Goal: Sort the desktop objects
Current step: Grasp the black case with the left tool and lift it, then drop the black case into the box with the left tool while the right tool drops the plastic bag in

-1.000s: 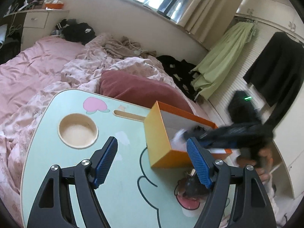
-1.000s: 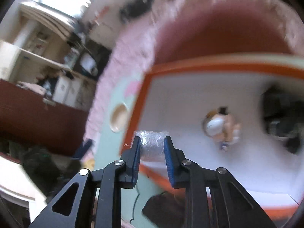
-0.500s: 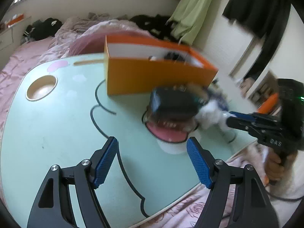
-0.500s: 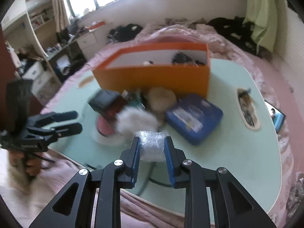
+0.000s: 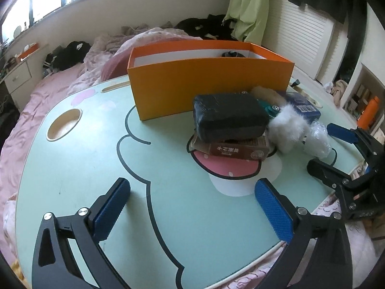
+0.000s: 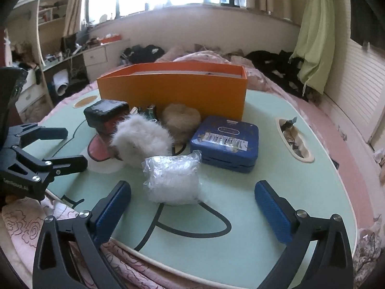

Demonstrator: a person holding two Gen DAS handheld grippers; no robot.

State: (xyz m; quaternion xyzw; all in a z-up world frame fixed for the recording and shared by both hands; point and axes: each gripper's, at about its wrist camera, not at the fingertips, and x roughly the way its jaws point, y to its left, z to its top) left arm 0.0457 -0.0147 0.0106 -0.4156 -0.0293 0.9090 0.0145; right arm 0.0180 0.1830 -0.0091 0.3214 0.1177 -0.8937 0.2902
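My right jaws (image 6: 192,204) are opening wide; the plastic-wrapped bundle (image 6: 172,178) lies on the desk (image 6: 276,180) between them, touched by neither pad. My left jaws (image 5: 192,204) are opening too, over bare desk with nothing between them. Just beyond the bundle sit a white fluffy thing (image 6: 142,137) and a blue tin (image 6: 226,142). To their left, a black block (image 5: 229,116) rests on a brown carton (image 5: 235,149). Farthest stands the orange box (image 6: 173,91).
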